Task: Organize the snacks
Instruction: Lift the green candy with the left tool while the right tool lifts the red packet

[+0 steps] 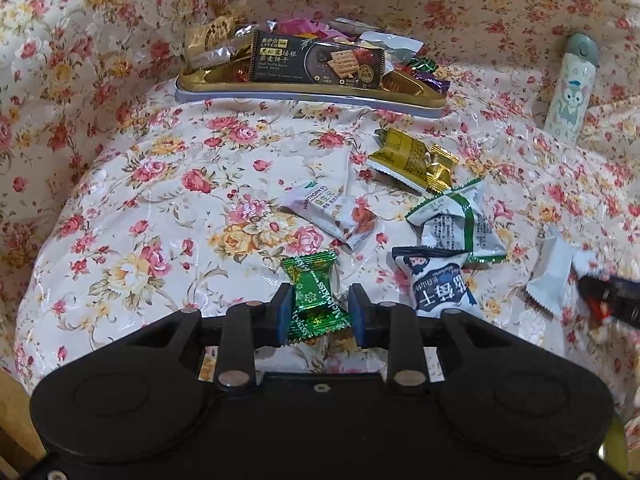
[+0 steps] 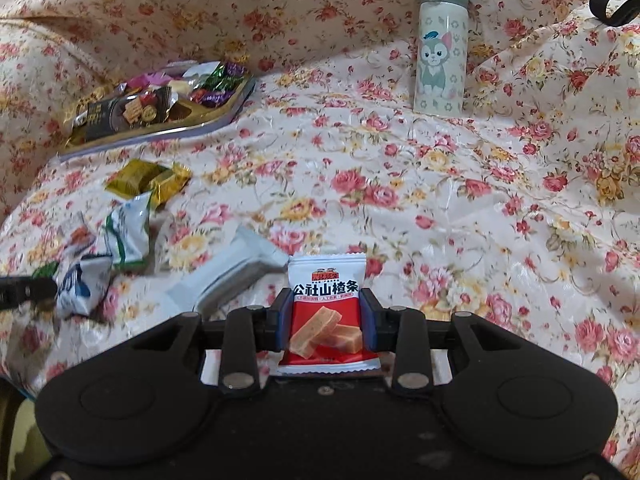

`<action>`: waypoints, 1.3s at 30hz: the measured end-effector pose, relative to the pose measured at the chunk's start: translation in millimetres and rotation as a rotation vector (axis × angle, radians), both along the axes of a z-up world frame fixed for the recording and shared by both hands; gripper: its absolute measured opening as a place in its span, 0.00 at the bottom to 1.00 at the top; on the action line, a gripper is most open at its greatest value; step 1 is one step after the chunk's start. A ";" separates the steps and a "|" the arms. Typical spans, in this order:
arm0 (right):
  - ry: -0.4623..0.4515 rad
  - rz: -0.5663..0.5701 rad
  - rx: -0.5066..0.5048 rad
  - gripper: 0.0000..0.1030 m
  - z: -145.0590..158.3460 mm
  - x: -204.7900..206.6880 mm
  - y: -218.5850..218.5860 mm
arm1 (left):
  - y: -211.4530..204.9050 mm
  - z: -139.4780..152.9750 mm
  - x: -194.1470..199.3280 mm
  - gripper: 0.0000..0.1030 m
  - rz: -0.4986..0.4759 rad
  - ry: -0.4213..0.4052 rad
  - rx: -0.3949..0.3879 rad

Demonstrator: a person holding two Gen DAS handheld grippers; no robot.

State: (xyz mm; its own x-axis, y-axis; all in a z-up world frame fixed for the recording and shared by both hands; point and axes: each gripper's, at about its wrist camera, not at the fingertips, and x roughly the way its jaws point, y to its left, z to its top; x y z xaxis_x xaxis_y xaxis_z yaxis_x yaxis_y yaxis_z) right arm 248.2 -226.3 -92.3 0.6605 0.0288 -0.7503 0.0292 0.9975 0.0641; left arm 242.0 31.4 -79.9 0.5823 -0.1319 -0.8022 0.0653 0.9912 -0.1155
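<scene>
Home: floral tablecloth (image 2: 400, 184), cartoon-cat flask (image 2: 440, 52), snack tray (image 1: 312, 96).

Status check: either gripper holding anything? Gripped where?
Right gripper clamps the red-and-white packet across its middle. Left gripper straddles the green candy; grip cannot be told.

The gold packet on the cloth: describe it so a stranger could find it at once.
Start at the gold tray piled with snacks on the flowered cloth. Just in front of its right end lies the gold packet, above a white and green packet. It alone among the loose snacks is gold.
</scene>
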 end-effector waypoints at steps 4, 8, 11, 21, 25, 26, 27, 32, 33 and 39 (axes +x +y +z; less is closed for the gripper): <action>-0.008 0.020 -0.033 0.37 -1.5 -4.9 6.4 | 4.2 0.8 5.7 0.44 0.003 0.029 -0.033; -0.006 0.026 -0.030 0.40 -1.2 -4.5 7.5 | 4.2 1.8 10.3 0.47 -0.005 0.055 -0.043; -0.004 0.022 -0.032 0.40 -1.4 -4.1 8.5 | 3.6 2.2 13.9 0.47 -0.001 0.071 -0.041; 0.002 0.037 -0.057 0.42 -2.1 -1.4 12.1 | 7.0 5.4 22.8 0.25 0.004 0.128 -0.056; 0.008 0.037 -0.047 0.38 -1.3 -1.3 12.1 | 3.2 10.7 14.8 0.25 -0.007 0.112 -0.052; 0.010 0.036 -0.041 0.37 -0.8 -1.9 11.8 | 1.2 12.5 11.4 0.25 -0.014 0.106 -0.050; 0.013 0.037 -0.033 0.36 -0.1 -2.6 11.4 | -0.5 14.4 9.0 0.25 -0.020 0.101 -0.046; 0.026 0.038 0.010 0.35 4.9 -12.8 9.8 | -11.3 25.9 -9.6 0.25 -0.047 0.063 -0.018; 0.025 0.038 0.016 0.35 6.6 -15.9 9.5 | -13.1 28.1 -13.7 0.25 -0.053 0.057 -0.015; 0.006 0.032 0.049 0.35 21.4 -40.4 8.0 | -18.4 43.8 -41.0 0.25 -0.071 0.026 -0.010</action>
